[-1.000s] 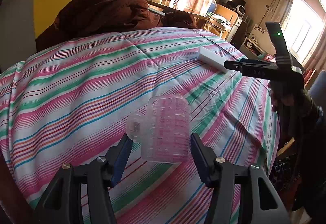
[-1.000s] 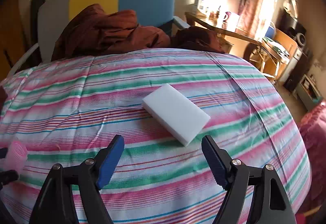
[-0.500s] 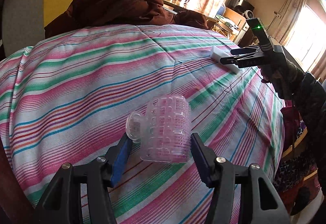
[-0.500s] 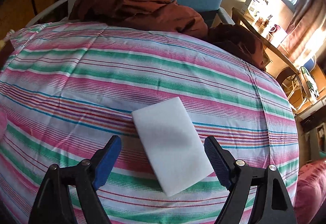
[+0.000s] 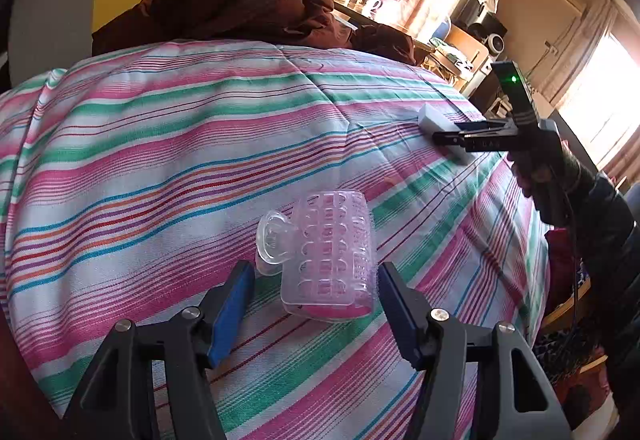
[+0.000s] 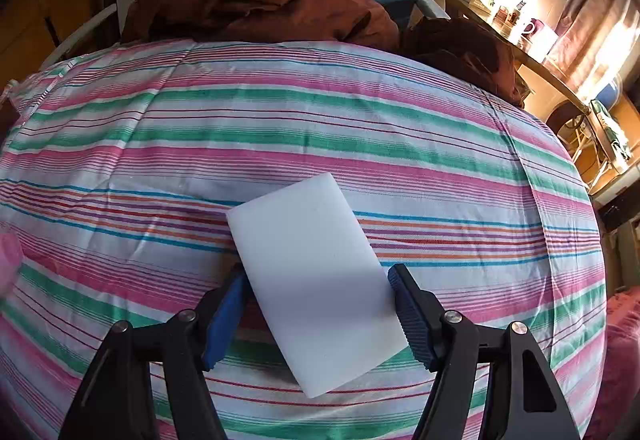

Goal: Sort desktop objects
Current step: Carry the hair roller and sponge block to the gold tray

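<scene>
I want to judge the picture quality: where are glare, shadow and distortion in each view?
Left wrist view: window blown out at right; striped cloth bulges from the fisheye. Right wrist view: the near half of the white sponge lies in shadow; glare on the curtains.

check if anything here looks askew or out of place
Nothing is damaged or spilled. The clear pink hair roller lies on its side on the striped cloth, and the white sponge block sits diagonal to the stripes.

One white rectangular foam sponge and one clear pink plastic hair roller lie on one striped bedsheet; one crumpled brown blanket sits behind.
</scene>
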The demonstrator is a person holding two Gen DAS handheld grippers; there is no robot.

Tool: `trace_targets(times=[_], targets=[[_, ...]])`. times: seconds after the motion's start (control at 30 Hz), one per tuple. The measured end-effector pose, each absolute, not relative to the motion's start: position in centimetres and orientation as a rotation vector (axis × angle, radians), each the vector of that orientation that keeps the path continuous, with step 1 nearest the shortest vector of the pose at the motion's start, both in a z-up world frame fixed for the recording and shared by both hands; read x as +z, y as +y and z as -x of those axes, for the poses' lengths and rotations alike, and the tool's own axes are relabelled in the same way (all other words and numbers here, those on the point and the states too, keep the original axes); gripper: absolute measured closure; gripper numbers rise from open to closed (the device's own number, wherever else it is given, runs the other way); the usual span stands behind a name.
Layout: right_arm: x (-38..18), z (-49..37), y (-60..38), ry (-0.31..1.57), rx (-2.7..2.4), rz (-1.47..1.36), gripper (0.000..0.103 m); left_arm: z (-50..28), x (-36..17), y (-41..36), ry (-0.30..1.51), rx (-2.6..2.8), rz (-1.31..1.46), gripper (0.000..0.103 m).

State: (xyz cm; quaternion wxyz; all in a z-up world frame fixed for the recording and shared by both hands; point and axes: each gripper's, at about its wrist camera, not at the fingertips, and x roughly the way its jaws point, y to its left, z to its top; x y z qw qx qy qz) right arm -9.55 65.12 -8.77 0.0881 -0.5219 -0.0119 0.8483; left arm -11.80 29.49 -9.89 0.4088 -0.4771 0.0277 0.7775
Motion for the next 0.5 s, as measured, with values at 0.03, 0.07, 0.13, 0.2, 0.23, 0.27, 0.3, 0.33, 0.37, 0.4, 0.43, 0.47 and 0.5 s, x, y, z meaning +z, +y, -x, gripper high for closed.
trace_targets(times=[0.03, 0.07, 0.13, 0.2, 0.23, 0.27, 0.3, 0.33, 0.37, 0.4, 0.43, 0.47, 0.5], targets=[[-8.8, 9.4, 64.6, -0.027, 2.52, 1.553, 0.032, 11.9, -9.9, 29.4, 0.057, 1.955, 1.208, 0.039], [-8.7, 9.3, 64.1, -0.015, 2.516, 1.555, 0.032, 12.0, -9.9, 29.3, 0.044, 1.951, 1.214, 0.039], [-8.6, 8.9, 62.7, 0.021, 2.534, 1.552, 0.032, 12.1, -9.9, 29.3, 0.037, 1.949, 1.22, 0.039], [-8.4, 8.4, 61.0, 0.045, 2.542, 1.545, 0.032, 12.0, -9.8, 29.4, 0.049, 1.95, 1.22, 0.039], [-8.3, 8.1, 60.1, 0.054, 2.545, 1.539, 0.032, 11.9, -9.8, 29.5, 0.065, 1.955, 1.215, 0.039], [-8.1, 7.7, 59.2, 0.067, 2.559, 1.529, 0.032, 11.8, -9.7, 29.6, 0.081, 1.96, 1.21, 0.039], [-8.0, 7.3, 58.1, 0.072, 2.567, 1.517, 0.032, 11.6, -9.7, 29.7, 0.097, 1.968, 1.202, 0.041], [-7.9, 6.9, 57.1, 0.074, 2.572, 1.506, 0.032, 11.4, -9.6, 29.7, 0.11, 1.976, 1.194, 0.041], [-7.8, 6.4, 56.1, 0.084, 2.582, 1.494, 0.032, 11.2, -9.6, 29.7, 0.124, 1.984, 1.186, 0.042], [-7.7, 5.9, 55.1, 0.098, 2.594, 1.482, 0.032, 11.0, -9.6, 29.7, 0.138, 1.991, 1.178, 0.044], [-7.7, 5.5, 54.3, 0.113, 2.6, 1.472, 0.032, 10.9, -9.5, 29.6, 0.149, 1.998, 1.172, 0.046], [-7.6, 5.1, 53.5, 0.123, 2.607, 1.464, 0.032, 10.7, -9.5, 29.4, 0.157, 2.003, 1.17, 0.049], [-7.6, 4.7, 52.8, 0.133, 2.614, 1.456, 0.032, 10.5, -9.5, 29.2, 0.165, 2.009, 1.168, 0.053]])
